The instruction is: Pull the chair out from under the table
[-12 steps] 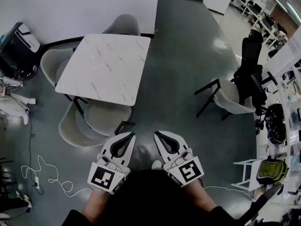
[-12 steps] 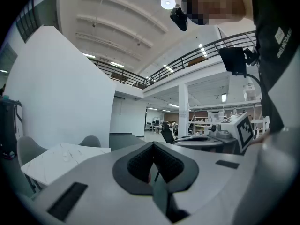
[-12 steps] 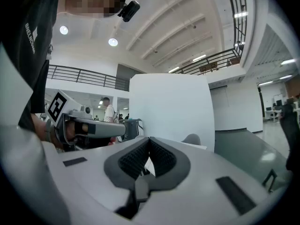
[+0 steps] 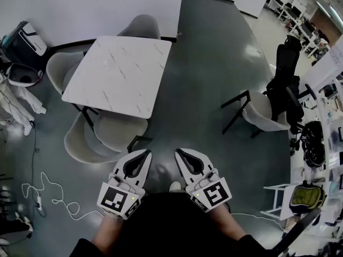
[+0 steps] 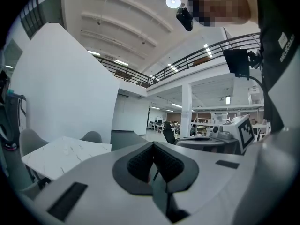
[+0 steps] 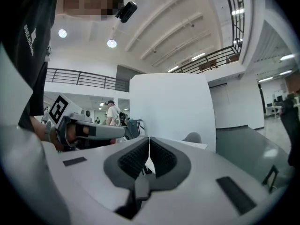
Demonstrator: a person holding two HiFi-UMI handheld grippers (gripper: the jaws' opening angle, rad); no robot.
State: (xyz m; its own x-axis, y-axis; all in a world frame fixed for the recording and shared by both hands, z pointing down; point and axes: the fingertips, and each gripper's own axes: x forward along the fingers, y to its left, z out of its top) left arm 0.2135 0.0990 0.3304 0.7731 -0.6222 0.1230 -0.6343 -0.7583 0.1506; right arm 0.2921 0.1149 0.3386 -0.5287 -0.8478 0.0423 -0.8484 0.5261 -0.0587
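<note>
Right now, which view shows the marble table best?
The head view: the whole table shows from above. The left gripper view shows its top at a flat angle; the right gripper view, only an edge.

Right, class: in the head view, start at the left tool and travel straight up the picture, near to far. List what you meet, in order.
left tool → beige chair tucked under the table's near edge → white marble table → grey chair at its far side → white wall
</note>
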